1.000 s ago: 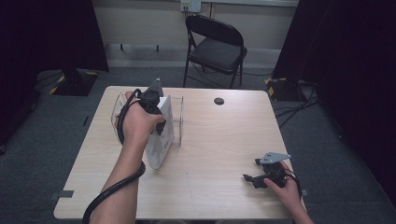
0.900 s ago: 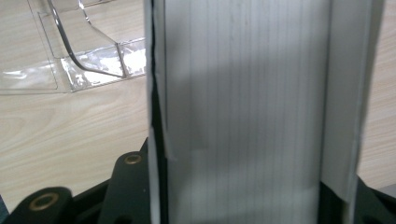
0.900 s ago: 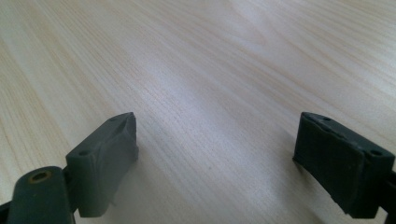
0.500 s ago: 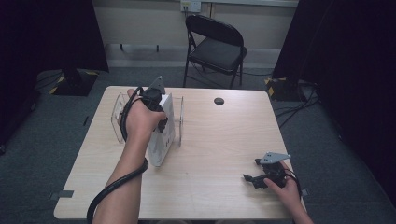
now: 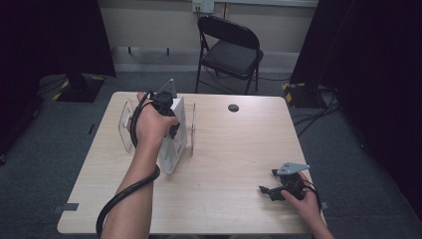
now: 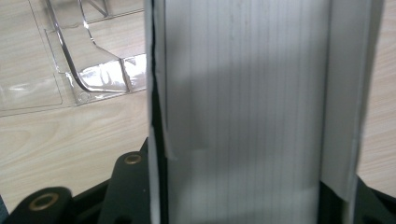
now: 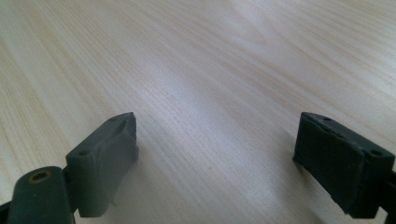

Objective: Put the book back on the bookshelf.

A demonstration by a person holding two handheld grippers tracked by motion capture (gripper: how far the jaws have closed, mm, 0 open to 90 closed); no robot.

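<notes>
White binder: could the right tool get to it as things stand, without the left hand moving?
Probably yes. The right tool rests open at the near right corner, and bare table lies between it and the white binder. The left tool clamps the binder's top, so the lower part is free.

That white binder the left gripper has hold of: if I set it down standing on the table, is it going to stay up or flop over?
The white binder is tall and narrow, so upright it probably tips easily. Its covers look stiff and flat, unlikely to sag. The left gripper jaws span its full thickness, suggesting a secure hold. Leaning it in the clear plastic stand would likely steady it.
</notes>
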